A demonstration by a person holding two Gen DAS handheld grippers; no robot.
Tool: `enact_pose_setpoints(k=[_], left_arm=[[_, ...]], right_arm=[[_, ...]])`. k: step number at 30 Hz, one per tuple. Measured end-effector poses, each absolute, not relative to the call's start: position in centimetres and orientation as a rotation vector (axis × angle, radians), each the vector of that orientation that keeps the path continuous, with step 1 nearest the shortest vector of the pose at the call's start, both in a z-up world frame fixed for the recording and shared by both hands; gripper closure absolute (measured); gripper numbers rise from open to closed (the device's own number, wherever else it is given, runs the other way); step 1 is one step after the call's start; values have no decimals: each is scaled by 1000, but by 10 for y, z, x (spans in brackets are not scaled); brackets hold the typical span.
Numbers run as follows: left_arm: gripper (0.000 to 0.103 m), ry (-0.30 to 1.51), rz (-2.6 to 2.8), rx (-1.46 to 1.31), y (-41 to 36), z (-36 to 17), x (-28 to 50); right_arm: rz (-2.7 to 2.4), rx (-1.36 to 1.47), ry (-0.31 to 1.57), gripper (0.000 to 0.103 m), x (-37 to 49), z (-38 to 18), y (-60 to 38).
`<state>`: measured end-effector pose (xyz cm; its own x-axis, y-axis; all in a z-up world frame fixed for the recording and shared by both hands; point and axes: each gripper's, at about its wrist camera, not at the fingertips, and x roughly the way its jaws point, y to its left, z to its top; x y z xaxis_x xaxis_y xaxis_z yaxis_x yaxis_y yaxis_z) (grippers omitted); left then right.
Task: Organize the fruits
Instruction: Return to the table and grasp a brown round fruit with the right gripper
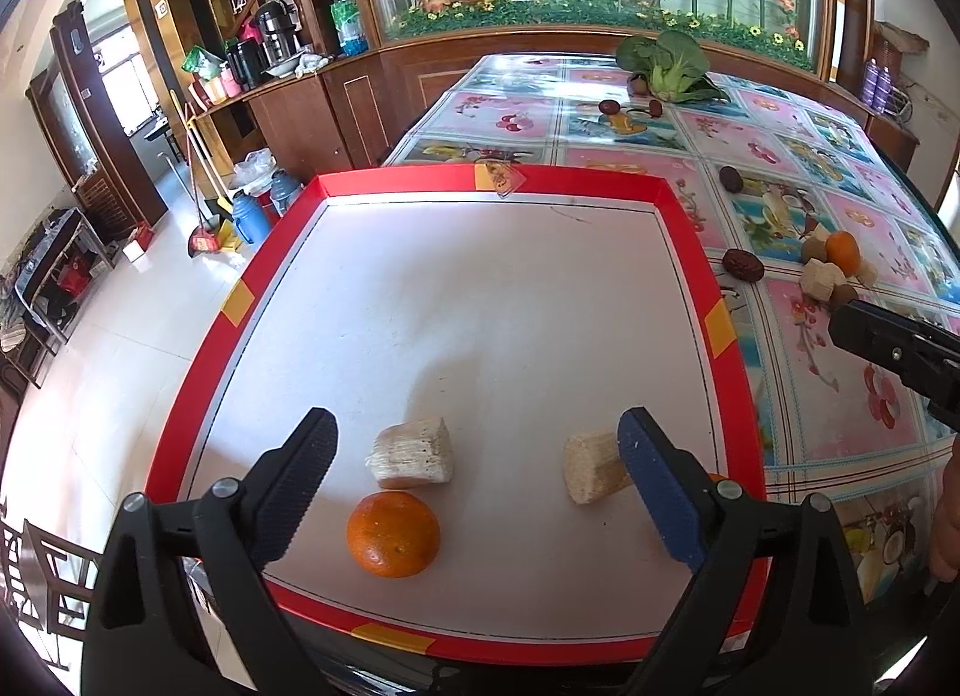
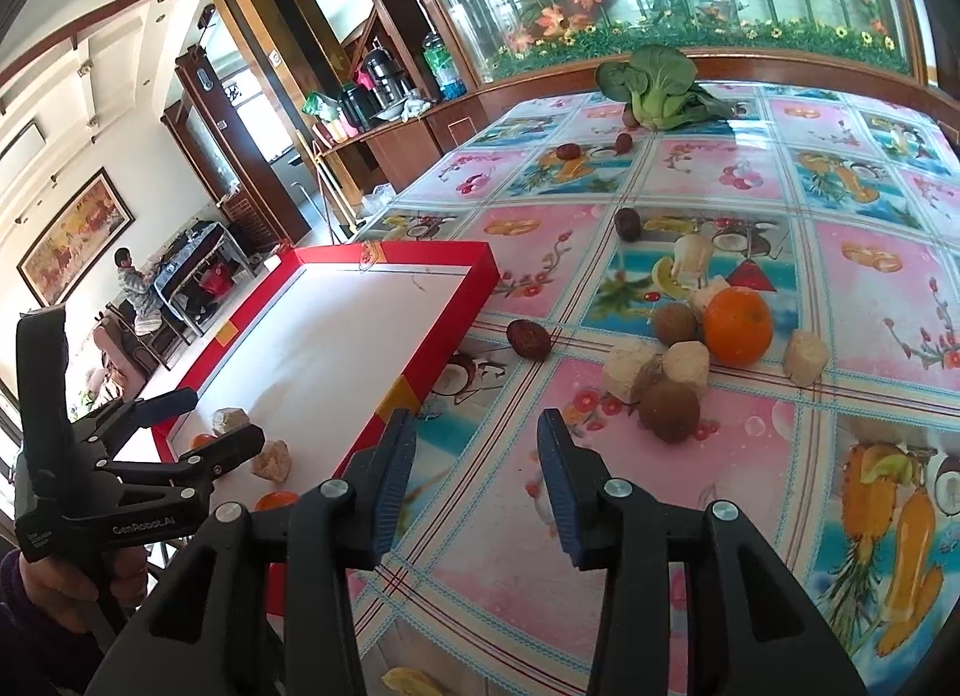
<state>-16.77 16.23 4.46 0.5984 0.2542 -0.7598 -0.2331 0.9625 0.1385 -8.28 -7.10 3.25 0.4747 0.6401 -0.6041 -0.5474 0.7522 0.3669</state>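
Note:
A white tray with a red rim [image 1: 690,240] holds an orange [image 1: 393,534] and two pale cane chunks [image 1: 411,453] [image 1: 591,468]. My left gripper [image 1: 477,432] hangs open and wide over them. The orange and one chunk lie between its fingers, untouched, and the other chunk sits against the right finger. My right gripper [image 2: 474,426] is open over the flowered tablecloth with nothing between its fingers. Ahead of it lies a pile: an orange [image 2: 737,326], brown round fruits [image 2: 669,411], cane chunks [image 2: 686,363] and a dark red date [image 2: 528,338].
A leafy green vegetable [image 2: 657,84] lies at the table's far end, with more dates [image 2: 628,224] scattered before it. The tray [image 2: 432,360] sits at the table's left edge, floor beyond it. A person sits far off across the room.

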Motion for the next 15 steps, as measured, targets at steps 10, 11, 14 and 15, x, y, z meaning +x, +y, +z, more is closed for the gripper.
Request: enact_pose_setpoints(k=[10,11,14,15], left_arm=[[8,844,236,66,135,65,-160],[8,840,227,76,130,67,-158],[8,818,186,125,110,71,-148],[8,811,172,140,104,71,-144]], right_arm=[[623,138,773,61,-71,34,-108],[607,130,771,61,-70,34,-111],[555,119,771,61,-65,33,-121],[547,124,774,61,-63,32,-123]])
